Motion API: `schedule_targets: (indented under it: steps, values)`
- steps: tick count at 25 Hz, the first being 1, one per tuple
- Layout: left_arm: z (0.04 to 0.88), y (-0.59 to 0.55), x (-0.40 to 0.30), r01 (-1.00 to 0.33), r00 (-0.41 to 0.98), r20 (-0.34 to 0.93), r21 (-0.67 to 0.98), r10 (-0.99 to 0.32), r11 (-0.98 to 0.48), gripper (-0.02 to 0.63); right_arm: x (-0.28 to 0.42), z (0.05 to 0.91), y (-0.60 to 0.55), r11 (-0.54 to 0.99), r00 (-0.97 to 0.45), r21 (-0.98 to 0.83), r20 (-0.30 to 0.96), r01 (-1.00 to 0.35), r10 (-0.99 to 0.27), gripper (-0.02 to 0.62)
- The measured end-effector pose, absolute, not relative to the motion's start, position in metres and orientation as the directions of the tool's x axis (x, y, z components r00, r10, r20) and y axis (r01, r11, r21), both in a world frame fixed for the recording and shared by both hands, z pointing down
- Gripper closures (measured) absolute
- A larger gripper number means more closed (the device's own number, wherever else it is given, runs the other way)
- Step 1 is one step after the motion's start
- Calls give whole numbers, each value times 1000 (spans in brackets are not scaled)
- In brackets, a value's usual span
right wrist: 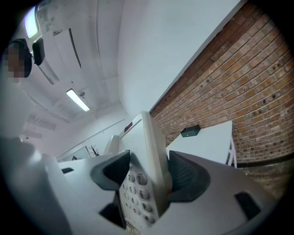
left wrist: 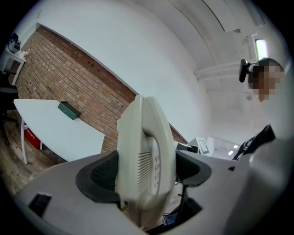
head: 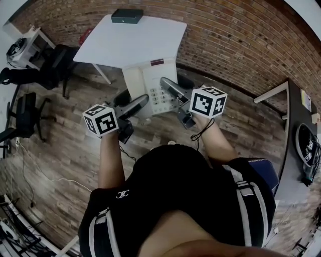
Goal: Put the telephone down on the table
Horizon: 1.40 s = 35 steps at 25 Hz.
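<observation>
A cream desk telephone [head: 150,85] with a keypad and its handset in the cradle hangs in the air above the wooden floor, just short of the white table [head: 135,42]. My left gripper [head: 136,104] is shut on the telephone's left edge, and the pads press its handset side [left wrist: 144,160]. On the keypad edge [right wrist: 144,151] my right gripper [head: 171,90] is shut, with both pads against the casing. Each gripper view shows the telephone on edge between the jaws of the left gripper [left wrist: 144,173] and the right gripper [right wrist: 148,176].
A dark green box [head: 127,15] lies at the table's far edge, against the brick wall [head: 235,45]. Black office chairs [head: 55,65] stand at the left. A dark desk [head: 301,135] runs along the right. Cables lie on the floor at the lower left.
</observation>
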<state>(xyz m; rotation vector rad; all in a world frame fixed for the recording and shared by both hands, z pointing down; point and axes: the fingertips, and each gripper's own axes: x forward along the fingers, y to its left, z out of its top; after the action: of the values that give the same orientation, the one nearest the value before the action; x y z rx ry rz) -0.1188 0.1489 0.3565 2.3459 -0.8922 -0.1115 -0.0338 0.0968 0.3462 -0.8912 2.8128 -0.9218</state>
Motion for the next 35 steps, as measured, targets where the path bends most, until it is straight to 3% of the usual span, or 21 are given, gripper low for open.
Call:
schedule_targets:
  steps: [15, 35]
  values:
    - [359, 180, -133, -520, 819, 114, 564, -563, -642, 222, -43, 348, 136, 619, -782, -549, 109, -562, -613, 364]
    - [385, 95, -128, -504, 839, 125, 543, -529, -671, 222, -35, 378, 56, 583, -746, -575, 74, -574, -661, 364]
